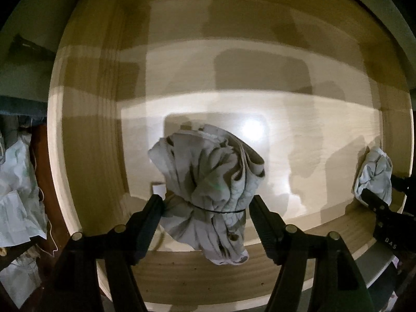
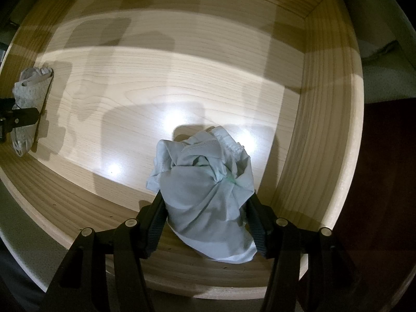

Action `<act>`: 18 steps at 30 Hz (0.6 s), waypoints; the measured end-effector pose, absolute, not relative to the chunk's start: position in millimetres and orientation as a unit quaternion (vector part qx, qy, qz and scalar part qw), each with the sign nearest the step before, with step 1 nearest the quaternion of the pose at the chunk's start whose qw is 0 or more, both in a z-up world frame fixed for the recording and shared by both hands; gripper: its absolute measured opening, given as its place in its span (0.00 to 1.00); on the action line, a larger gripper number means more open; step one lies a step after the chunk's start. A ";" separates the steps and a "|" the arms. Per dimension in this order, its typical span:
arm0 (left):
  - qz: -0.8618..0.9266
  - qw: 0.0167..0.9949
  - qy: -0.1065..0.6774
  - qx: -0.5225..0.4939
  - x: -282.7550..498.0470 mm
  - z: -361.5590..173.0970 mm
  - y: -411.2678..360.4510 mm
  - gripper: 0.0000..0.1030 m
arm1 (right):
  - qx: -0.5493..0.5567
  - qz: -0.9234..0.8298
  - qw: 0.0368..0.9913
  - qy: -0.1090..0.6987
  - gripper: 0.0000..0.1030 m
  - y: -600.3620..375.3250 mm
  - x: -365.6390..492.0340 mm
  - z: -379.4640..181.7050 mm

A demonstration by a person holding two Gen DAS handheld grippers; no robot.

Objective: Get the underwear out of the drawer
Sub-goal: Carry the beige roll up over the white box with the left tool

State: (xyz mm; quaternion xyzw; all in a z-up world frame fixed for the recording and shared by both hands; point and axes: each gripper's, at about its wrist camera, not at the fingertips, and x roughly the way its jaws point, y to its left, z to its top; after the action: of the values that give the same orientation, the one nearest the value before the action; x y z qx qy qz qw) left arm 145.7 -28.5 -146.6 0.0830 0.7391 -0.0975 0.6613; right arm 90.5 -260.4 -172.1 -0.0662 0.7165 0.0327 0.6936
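A grey underwear bundle (image 1: 208, 182), tied round with a thin black band, lies in the light wooden drawer (image 1: 85, 130) near its front wall. My left gripper (image 1: 206, 199) points down over it, jaws wide, one finger on each side and a thin gap at the right finger (image 1: 262, 221). A pale blue-grey underwear bundle (image 2: 205, 189) is pinched between the fingers of my right gripper (image 2: 206, 196), near the drawer's right wall (image 2: 325, 130). Each wrist view shows the other bundle at its edge: pale bundle (image 1: 374, 174), grey bundle (image 2: 31, 91).
The drawer floor (image 2: 169, 78) is bare wood with bright glare spots. Outside the drawer's left side lies crumpled pale fabric (image 1: 15, 182). Past the right wall is a dark reddish-brown surface (image 2: 384, 182).
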 end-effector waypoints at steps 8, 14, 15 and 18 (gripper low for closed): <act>-0.094 0.667 0.735 0.076 144.7 -146.5 -25.8 0.54 | -0.066 0.032 0.694 0.717 0.51 -258.5 91.2 -168.6; -0.093 0.672 0.732 0.071 136.9 -141.1 -25.8 0.51 | -0.066 0.032 0.694 0.717 0.51 -258.4 90.7 -168.4; -0.093 0.673 0.730 0.070 135.4 -139.6 -25.6 0.51 | -0.066 0.032 0.694 0.717 0.51 -258.6 90.7 -168.2; -0.095 0.679 0.725 0.067 130.2 -133.7 -25.9 0.51 | -0.065 0.031 0.694 0.717 0.51 -259.0 90.4 -167.9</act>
State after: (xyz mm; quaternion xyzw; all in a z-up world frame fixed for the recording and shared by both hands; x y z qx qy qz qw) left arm 130.2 -25.9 -133.7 0.0671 0.7254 -0.0946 0.6785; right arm 90.4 -259.0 -167.9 -0.0650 0.7168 0.0308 0.6936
